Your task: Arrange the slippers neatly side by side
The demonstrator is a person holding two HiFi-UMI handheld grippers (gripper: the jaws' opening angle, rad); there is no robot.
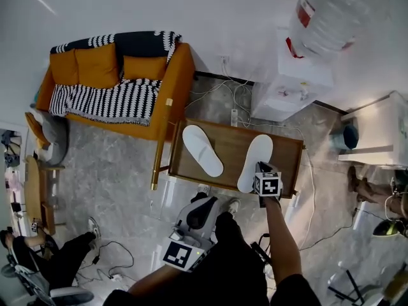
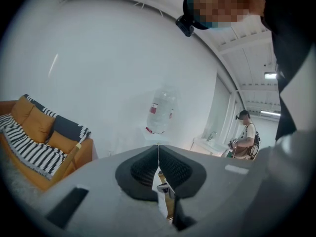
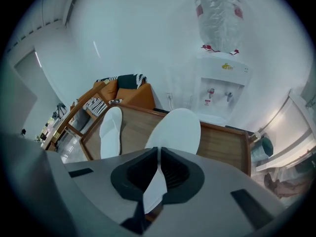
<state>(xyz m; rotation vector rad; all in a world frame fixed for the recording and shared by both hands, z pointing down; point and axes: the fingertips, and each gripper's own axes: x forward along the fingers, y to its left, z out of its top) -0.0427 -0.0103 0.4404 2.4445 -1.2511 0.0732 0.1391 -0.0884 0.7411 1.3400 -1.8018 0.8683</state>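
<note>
At rt end of counter [image 1: 229, 146], rt tool [image 3: 158, 154] clamps rt slipper [image 1: 256, 159] by heel, prob. to align it w/ left slipper [image 1: 202, 149]; left tool [image 2: 158, 151] closed, idle.

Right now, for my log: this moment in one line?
left gripper: shut | right gripper: shut on right slipper | left slipper: untouched

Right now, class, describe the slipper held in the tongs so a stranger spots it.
Find the wooden table before the water dispenser. Two white slippers lie on it. Pick the right slipper, nearer the dispenser, heel pinched by the right tongs; the left slipper lies free.
</note>
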